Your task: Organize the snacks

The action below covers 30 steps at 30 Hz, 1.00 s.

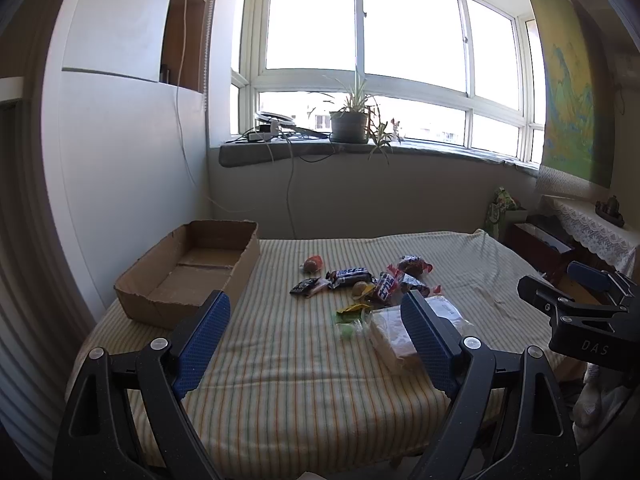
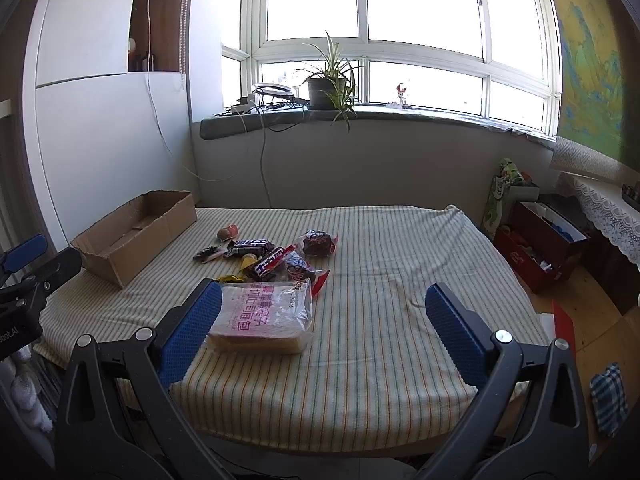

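Snacks [image 1: 360, 284] piled mid-bed [image 2: 400, 320], bread bag [image 2: 262, 316] nearest front edge. Box [image 1: 192, 276] at back-left corner looks empty. L gripper [image 1: 316, 344], R gripper [image 2: 320, 336] both agape, nothing held. Sorting apparently not begun.

Daylight enters from the window [image 1: 360, 40] at the back, blown out to plain white in both views. Wall below the sill sits in shade. Bed [image 1: 280, 360] evenly lit, stripes sharp; snacks [image 1: 360, 284] cast short soft shadows. Strong fisheye bend: window frames bow, corners go black. Fingers [image 2: 192, 332] close to the lens, slightly soft, dark against the backlight.
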{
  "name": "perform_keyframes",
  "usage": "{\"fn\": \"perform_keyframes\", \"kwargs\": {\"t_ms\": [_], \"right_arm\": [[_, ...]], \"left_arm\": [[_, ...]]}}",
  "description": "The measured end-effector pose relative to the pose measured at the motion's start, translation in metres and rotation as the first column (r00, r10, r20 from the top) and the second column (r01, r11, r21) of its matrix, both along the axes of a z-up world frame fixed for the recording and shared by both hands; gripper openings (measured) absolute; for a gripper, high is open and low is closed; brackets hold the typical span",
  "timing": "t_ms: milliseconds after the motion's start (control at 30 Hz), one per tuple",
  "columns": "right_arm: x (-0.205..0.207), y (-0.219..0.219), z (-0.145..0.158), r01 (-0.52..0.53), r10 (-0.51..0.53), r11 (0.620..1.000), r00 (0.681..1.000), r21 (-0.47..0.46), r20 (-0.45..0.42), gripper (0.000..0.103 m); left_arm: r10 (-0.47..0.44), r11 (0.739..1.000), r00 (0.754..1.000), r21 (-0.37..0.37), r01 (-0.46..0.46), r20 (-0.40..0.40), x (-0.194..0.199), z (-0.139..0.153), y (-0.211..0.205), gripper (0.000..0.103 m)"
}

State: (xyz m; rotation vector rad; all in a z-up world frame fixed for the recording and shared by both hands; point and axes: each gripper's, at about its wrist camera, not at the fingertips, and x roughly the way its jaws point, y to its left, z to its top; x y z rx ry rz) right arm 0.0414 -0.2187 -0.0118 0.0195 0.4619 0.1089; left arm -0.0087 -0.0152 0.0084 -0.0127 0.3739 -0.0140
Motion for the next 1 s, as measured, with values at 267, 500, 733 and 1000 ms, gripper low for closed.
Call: {"fn": "perform_keyframes", "kwargs": {"t_ms": [267,500,733,1000], "right_arm": [[0.012,-0.001,-0.006,-0.01,0.01,1.0,1.0,0.008,-0.028,0.103],[0.043,-0.002,-0.017,-0.053,0.056,0.998,0.994,0.025,-0.096,0.103],[0.08,-0.01,-0.045,-0.137,0.166,0.981,0.96,0.137,-0.226,0.093],[0.114,-0.006,-0.078,-0.235,0.328,0.931,0.874,0.279,-0.36,0.077]], "left_arm": [[-0.013,1.0,0.999,-0.005,0.013,-0.037,0.011,-0.005,0.0,0.087],[-0.038,0.998,0.994,-0.046,0.033,-0.1,0.036,-0.015,0.003,0.087],[-0.113,0.983,0.969,-0.167,0.077,-0.219,0.067,-0.04,0.003,0.084],[-0.253,0.936,0.889,-0.328,0.126,-0.38,0.094,-0.076,-0.007,0.063]]}}
